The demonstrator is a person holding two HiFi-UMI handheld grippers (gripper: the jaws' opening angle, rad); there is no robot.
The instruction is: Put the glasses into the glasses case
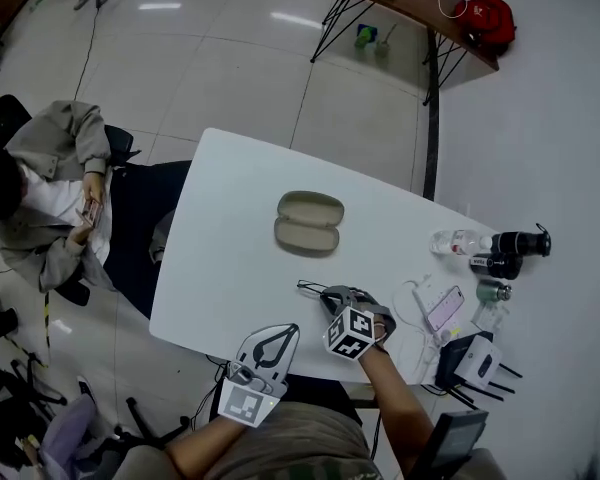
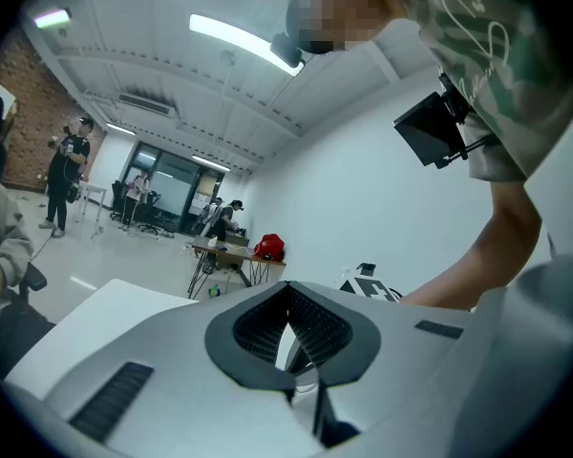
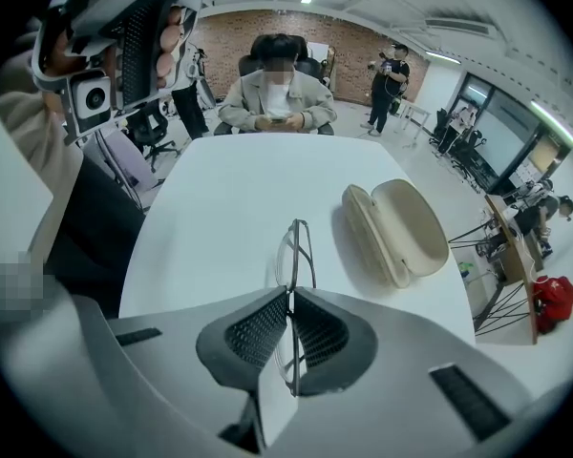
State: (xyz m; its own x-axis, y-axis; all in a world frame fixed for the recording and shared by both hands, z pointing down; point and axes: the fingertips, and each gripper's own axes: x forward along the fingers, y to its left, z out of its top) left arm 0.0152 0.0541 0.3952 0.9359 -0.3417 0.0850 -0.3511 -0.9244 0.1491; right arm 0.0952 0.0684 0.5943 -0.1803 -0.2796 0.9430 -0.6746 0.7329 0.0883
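Status: task under way, transfer not yet made. The glasses case lies open near the middle of the white bench, with both shells facing up and empty. The glasses are not in it. They are held by the right gripper, whose jaws are closed on the frame, with the lenses edge-on and projecting beyond the jaw tips at the near side of the bench. Whether the frame touches the bench surface cannot be told. The case lies farther off and slightly to the left, apart from the glasses. The left gripper hangs at the near edge of the bench. Its jaws are closed together with nothing between them, and it is aimed across the room rather than at the work.

Done: case open, glasses gripped. Left: carry the glasses to the case, lay them in a shell, release
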